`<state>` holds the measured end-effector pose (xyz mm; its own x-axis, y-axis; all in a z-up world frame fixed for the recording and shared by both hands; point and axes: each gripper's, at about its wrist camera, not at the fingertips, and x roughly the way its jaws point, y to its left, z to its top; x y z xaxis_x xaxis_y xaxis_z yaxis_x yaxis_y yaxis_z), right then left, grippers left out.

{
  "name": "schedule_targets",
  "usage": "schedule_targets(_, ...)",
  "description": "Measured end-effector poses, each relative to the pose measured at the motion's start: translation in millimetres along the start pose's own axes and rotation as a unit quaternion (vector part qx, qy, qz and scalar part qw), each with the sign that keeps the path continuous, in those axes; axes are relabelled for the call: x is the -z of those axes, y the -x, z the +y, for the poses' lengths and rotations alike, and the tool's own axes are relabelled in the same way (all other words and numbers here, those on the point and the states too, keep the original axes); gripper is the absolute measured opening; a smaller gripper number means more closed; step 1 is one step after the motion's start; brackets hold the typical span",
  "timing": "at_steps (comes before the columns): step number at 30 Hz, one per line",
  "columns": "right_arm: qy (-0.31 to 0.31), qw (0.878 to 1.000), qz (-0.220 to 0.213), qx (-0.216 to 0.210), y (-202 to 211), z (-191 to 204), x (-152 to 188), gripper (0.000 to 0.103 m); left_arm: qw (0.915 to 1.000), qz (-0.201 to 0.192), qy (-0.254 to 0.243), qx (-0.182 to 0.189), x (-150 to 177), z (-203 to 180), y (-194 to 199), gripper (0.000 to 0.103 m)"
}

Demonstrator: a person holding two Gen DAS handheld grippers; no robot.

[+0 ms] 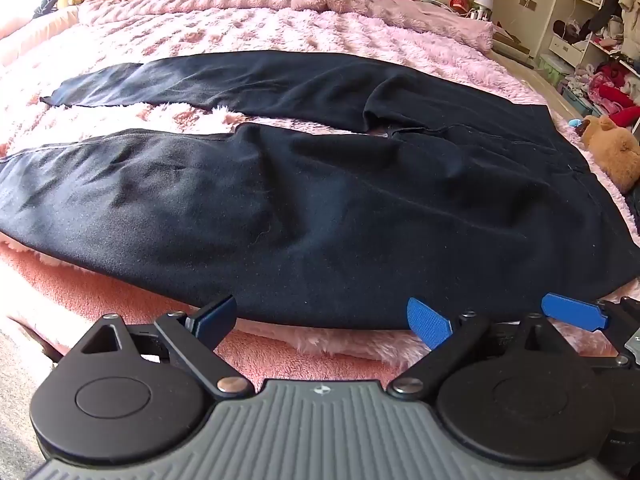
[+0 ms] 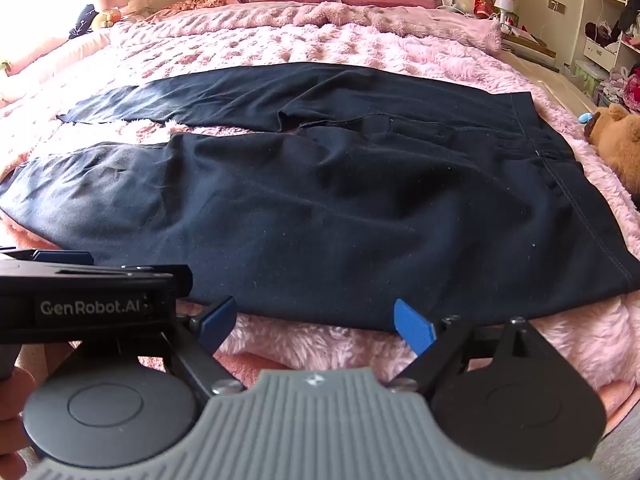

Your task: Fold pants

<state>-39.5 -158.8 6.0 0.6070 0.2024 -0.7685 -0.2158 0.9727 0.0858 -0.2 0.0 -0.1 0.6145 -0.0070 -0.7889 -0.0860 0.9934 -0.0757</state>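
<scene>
I hold two grippers side by side at the near edge of a bed (image 1: 280, 20) covered in a shaggy pink blanket (image 1: 248, 40). A pair of dark navy pants (image 1: 320, 208) lies spread flat across the blanket, filling the middle of both views. The waistband (image 2: 560, 168) sits toward three o'clock, and the two legs run away toward nine o'clock, parted by a narrow strip of pink. My left gripper (image 1: 322, 316) has its jaws wide apart, holding nothing, their blue pads poised just at the near hem of the closer leg at six o'clock. My right gripper (image 2: 316, 318) is the same: jaws spread, empty, tips just at the cloth's near edge, closer to the waist end. I cannot tell whether the pads touch the fabric yet. A brown plush toy (image 2: 620, 140) rests on the blanket at three o'clock, just beyond the waistband. By my judgement no fold has been made; the pants are only laid out, so I am at the first grasp. The next move likely calls for both jaws to pinch the near edge of the closer leg, lift it together and carry it toward twelve o'clock onto the far leg, keeping the edges matched and the fabric from bunching on the fuzzy blanket.
</scene>
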Motion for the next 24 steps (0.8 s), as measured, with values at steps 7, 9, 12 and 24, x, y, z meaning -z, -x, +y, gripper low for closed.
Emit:
schedule_targets(7,-0.003,1.0,0.0,-0.006,1,-1,3,0.082,0.9997,0.021,0.012,0.009,-1,1,-7,0.103)
schedule_targets(9,-0.009,1.0,0.0,-0.01,2,-2,3,0.082,0.9997,0.016,0.014,0.012,0,0,-4,0.103)
schedule_targets(12,-0.01,1.0,0.0,-0.011,3,-2,2,0.082,0.9997,0.014,0.014,0.017,0,3,-1,0.103)
schedule_targets(24,-0.006,1.0,0.008,-0.014,1,1,2,0.082,0.9997,0.02,0.012,0.013,0,2,-2,0.103)
